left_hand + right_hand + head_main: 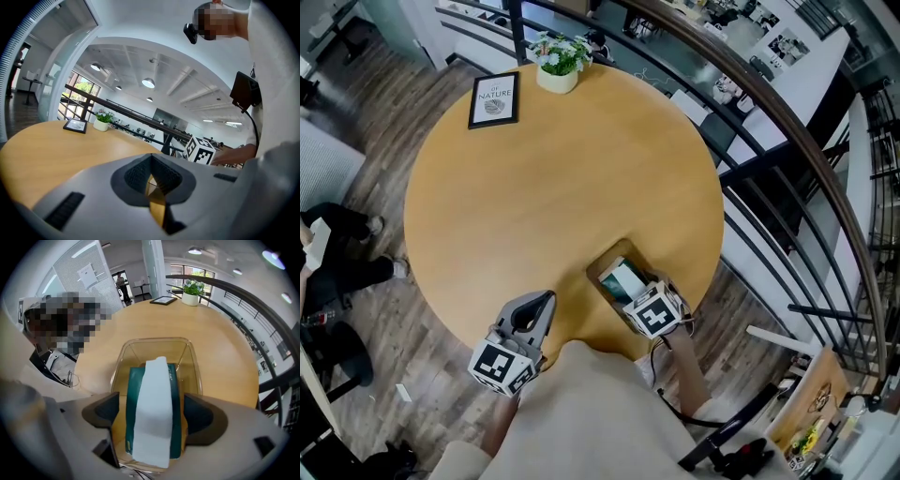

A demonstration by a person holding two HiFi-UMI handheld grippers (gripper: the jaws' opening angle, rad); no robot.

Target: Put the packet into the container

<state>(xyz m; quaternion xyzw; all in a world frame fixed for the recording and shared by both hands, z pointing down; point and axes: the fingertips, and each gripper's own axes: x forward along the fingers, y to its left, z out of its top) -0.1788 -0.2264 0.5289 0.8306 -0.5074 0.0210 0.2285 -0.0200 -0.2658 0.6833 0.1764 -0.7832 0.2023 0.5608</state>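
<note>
The container [602, 270] is a clear plastic tub, oblong with rounded corners and open at the top. It stands upright on the round wooden table, near the edge at about 5 o'clock in the head view. Its long side runs from 5 o'clock towards 11 o'clock, and its near end is hidden there.

The packet [624, 279] is dark green with a wide pale strip down its length. It lies flat inside the container, lengthwise along it. In the right gripper view the packet [152, 423] fills the near half, and the far end towards the 12 o'clock rim [157, 340] is bare.
</note>
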